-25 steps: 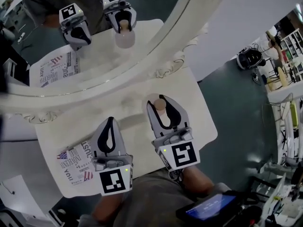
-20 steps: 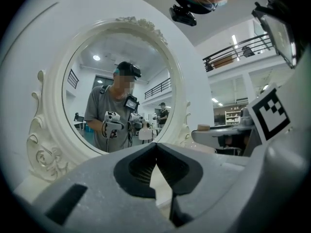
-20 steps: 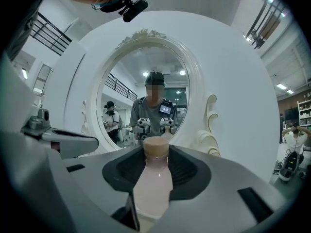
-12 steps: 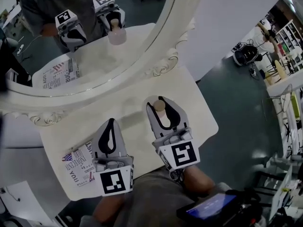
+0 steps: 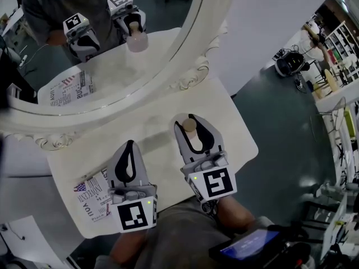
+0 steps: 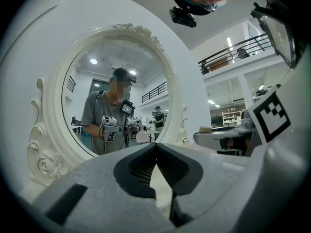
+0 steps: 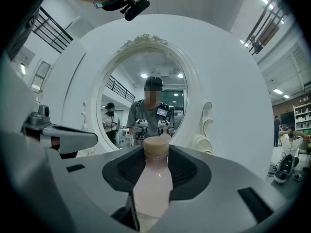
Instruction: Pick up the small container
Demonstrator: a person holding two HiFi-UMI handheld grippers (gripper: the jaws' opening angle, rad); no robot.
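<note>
The small container [image 5: 190,126] is a pale pink bottle with a tan cap. My right gripper [image 5: 191,120] is shut on it over the white table [image 5: 224,116]. In the right gripper view the container [image 7: 154,178] stands upright between the dark pads, and the right gripper [image 7: 155,154] presses on its neck and body. To its left my left gripper [image 5: 130,143] hangs over the table with its tips together and nothing in it. In the left gripper view the left gripper [image 6: 156,144] shows its pads meeting at the top.
A big oval mirror with an ornate white frame [image 5: 193,74] stands at the table's far edge and reflects both grippers and a person. A printed paper [image 5: 90,198] lies at the table's near left corner. The floor [image 5: 275,122] drops away to the right.
The head view has shifted a little, so the mirror sits differently in the picture. Both grippers and the container stay where they were.
</note>
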